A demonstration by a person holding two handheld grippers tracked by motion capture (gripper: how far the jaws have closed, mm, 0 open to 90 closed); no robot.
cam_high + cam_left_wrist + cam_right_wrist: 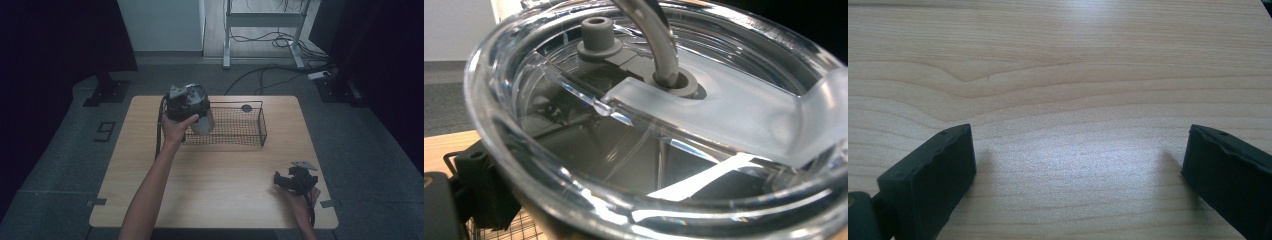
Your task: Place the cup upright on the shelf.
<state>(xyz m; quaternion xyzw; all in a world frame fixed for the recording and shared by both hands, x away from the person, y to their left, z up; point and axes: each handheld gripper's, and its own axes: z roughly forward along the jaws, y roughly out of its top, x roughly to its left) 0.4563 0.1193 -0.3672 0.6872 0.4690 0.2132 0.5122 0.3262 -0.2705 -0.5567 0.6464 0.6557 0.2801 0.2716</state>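
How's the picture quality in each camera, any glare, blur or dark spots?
High view: dim, black at both sides, the wire basket still legible. Left gripper view: white glare streaks on the clear plastic tumbler lid. Right gripper view: soft sheen on the light wooden table.

tumbler (664, 150) base cut off, left tongs (192, 107) tips hidden behind it

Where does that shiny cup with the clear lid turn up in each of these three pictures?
High view: the cup sits left of centre, held by the left gripper at the left end of the wire basket.
Left gripper view: its clear lid is seen close up.
Right gripper view: not in it.
Shared landmark: the wooden table, bare between the right gripper jaws.
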